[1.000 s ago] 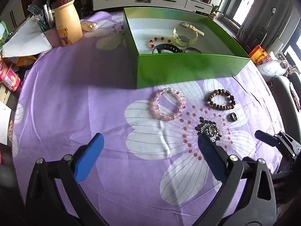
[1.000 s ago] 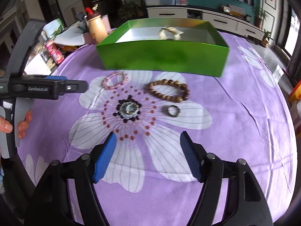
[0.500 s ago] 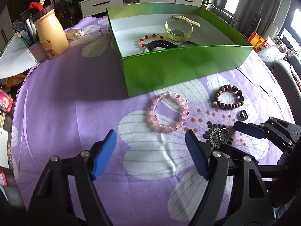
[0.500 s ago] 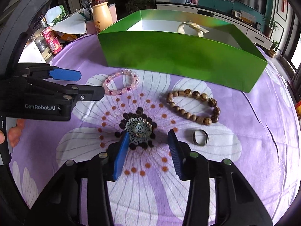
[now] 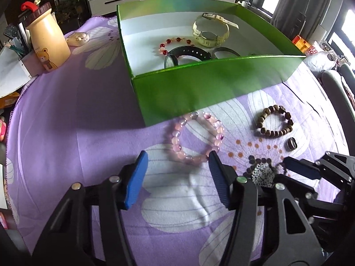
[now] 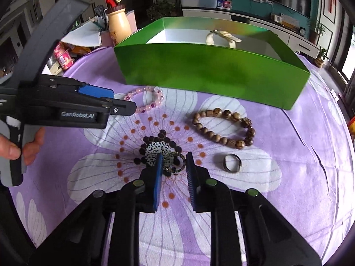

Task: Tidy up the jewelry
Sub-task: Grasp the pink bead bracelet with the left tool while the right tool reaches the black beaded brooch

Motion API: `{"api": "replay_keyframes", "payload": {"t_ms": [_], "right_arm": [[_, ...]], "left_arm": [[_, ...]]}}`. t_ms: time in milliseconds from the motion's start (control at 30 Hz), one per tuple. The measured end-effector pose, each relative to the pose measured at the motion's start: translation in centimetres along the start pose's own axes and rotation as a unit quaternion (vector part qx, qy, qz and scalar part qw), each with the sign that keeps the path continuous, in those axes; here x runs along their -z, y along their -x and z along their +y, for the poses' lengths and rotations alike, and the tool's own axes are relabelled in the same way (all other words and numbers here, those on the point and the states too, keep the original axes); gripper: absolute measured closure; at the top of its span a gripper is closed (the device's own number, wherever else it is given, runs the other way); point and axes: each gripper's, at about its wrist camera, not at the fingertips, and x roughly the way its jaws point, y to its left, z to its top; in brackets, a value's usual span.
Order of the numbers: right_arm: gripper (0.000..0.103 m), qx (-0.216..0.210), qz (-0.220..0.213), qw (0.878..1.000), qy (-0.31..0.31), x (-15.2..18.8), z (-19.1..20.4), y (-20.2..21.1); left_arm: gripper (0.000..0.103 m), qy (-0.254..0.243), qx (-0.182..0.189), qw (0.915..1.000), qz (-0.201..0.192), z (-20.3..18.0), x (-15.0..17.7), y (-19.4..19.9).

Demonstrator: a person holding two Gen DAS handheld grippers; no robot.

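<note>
Jewelry lies spread on a purple flowered tablecloth (image 6: 299, 155), in front of an open green box (image 6: 210, 73) that stands toward the cloth's far edge. Just before the box's near wall sits a pink bead bracelet (image 5: 196, 138), with a brown wooden bead bracelet (image 6: 224, 128) to its right and a small metal ring (image 6: 231, 166) near that, closer to the cloth's near edge. At the printed flower's dark centre lies a black-and-white speckled brooch (image 6: 156, 150) with a thin patterned loop (image 6: 177, 166) at its near side.

The right gripper (image 6: 173, 164) is low over that brooch, its blue pads narrowed to a small gap that brackets the loop; whether they actually pinch it I cannot tell. The left gripper (image 5: 176, 161) hovers with its tongs wide apart and nothing between them, its right pad just at the near side of the pink bracelet. In the right wrist view it reaches in from the left, its tip close to the pink beads, a hand (image 6: 15, 146) on its grip.

Inside the box rest a cream watch (image 5: 210, 33), a red bead bracelet (image 5: 170, 44), a black watch (image 5: 188, 54) and another dark band (image 5: 224, 52). Past the cloth's far left corner stands a tan bear bottle (image 5: 48, 42) beside a pen holder.
</note>
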Motion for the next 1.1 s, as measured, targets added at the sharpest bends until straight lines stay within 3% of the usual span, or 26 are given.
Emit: {"api": "replay_keyframes", "payload": {"t_ms": [100, 300, 400, 567, 733, 900, 1100], "right_arm": [[0.082, 0.000, -0.009, 1.000, -0.001, -0.1, -0.2, 0.9], [0.082, -0.002, -0.018, 1.000, -0.004, 0.0, -0.5, 1.8], [0.082, -0.004, -0.018, 1.000, -0.009, 0.1, -0.6, 1.7], [0.082, -0.002, -0.016, 1.000, -0.009, 0.3, -0.4, 1.5], [0.082, 0.005, -0.018, 1.000, -0.014, 0.5, -0.6, 1.7], [0.082, 0.016, -0.021, 0.999, -0.019, 0.5, -0.9, 2.1], [0.082, 0.021, -0.024, 0.999, -0.028, 0.9, -1.1, 2.9]], "left_arm": [[0.047, 0.006, 0.002, 1.0000, 0.006, 0.1, -0.2, -0.1], [0.054, 0.052, 0.043, 0.9977, 0.009, 1.8, -0.7, -0.1], [0.059, 0.038, 0.019, 0.9990, 0.014, 1.3, -1.1, -0.4], [0.058, -0.016, -0.042, 0.9989, 0.010, -1.0, -1.3, -1.0], [0.059, -0.022, -0.041, 0.9989, -0.006, -1.1, -0.6, -0.7], [0.096, -0.034, -0.016, 0.9993, 0.004, -2.0, -0.1, -0.1], [0.096, -0.002, 0.022, 0.9998, -0.001, -1.7, 0.5, 0.9]]}}
